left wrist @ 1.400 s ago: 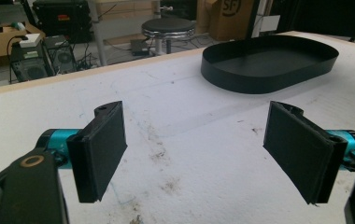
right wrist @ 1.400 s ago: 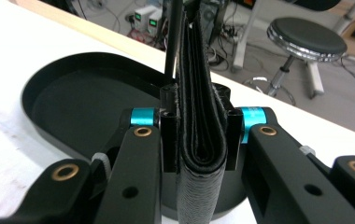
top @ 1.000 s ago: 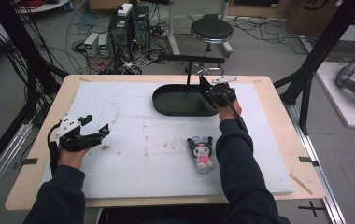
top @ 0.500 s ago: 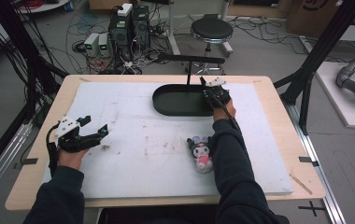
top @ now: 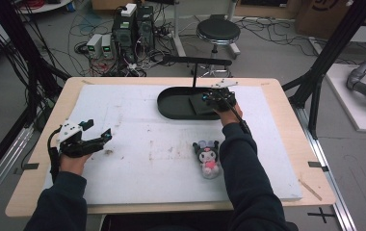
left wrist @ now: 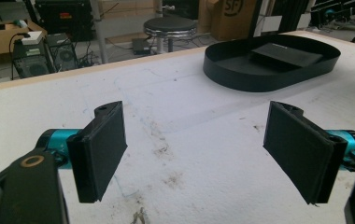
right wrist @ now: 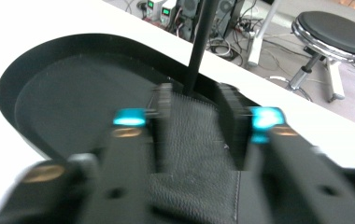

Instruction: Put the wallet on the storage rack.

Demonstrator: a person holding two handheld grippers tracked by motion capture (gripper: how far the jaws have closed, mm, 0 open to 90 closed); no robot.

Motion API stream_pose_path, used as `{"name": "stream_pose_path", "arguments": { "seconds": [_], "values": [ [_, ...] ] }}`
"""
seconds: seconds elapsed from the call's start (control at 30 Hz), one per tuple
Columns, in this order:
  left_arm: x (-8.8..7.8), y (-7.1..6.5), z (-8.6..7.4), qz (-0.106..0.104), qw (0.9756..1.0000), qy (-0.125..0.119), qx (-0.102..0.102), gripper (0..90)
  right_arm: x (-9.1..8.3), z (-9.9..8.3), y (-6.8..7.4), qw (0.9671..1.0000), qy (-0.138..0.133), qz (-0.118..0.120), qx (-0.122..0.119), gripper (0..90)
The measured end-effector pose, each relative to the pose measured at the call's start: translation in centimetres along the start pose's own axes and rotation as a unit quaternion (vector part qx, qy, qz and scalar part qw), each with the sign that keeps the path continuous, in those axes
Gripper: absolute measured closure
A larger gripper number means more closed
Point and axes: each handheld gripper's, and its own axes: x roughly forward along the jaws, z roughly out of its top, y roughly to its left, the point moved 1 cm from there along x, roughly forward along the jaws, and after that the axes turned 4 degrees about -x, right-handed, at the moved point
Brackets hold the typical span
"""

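Lying in the right end of the black oval tray, a dark leather wallet sits between the right gripper's jaws, which stand either side of it, contact blurred. The left gripper hovers spread over the white mat. A plush toy lies beside the right sleeve

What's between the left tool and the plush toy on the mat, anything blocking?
Nothing visible. The left tool hangs open over the white mat at its left edge; the plush toy lies to its right, near the person's right sleeve. Only stained mat lies between them. The black tray sits farther back.
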Motion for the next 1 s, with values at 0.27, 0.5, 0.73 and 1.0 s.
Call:
{"name": "stream_pose_path", "arguments": {
  "seconds": [0.27, 0.5, 0.73, 1.0],
  "values": [
    [0.0, 0.1, 0.0, 0.000, 1.0000, 0.000, -0.001, 20.9, -1.1, -0.1, -0.9, 0.9991, -0.015, 0.006, 0.040, 60.6],
    [0.1, 0.0, -0.1, -0.004, 1.0000, 0.001, -0.007, 20.9, -4.7, -0.2, -1.8, 0.9975, -0.035, 0.030, 0.054, 42.6],
    [0.0, 0.0, -0.2, -0.005, 0.9999, 0.003, -0.011, 20.9, -9.0, -0.8, -1.2, 0.9967, -0.043, 0.058, 0.039, 31.3],
    [0.0, 0.0, -0.2, -0.007, 0.9998, 0.001, -0.016, 20.9, -13.8, -3.9, 1.1, 0.9980, -0.035, 0.053, 0.010, 24.8]
  ]
}}
